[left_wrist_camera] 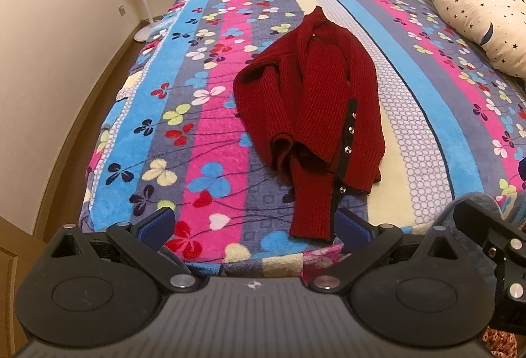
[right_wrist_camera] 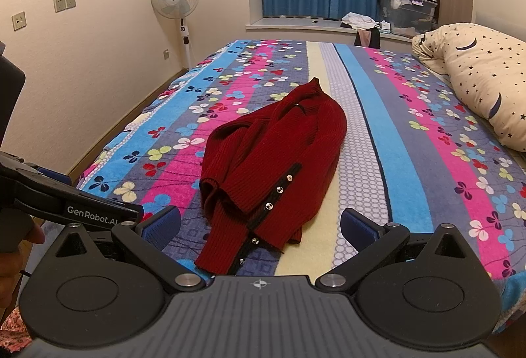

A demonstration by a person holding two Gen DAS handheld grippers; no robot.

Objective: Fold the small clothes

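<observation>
My bed's striped, clover-patterned blanket [left_wrist_camera: 210,115] fills both views, with a pedestal fan [right_wrist_camera: 175,1] against the wall at upper left and a star-print pillow [left_wrist_camera: 473,3] at upper right. The red knit cardigan [left_wrist_camera: 312,108] lies rumpled in the middle of the frame, long axis running from the near edge toward the far window, collar pointing away and one sleeve cuff reaching toward me. My left gripper [left_wrist_camera: 254,225] and right gripper [right_wrist_camera: 261,225] both hang with jaws spread wide, holding nothing, the sleeve between the left one's blue pads [left_wrist_camera: 350,226].
</observation>
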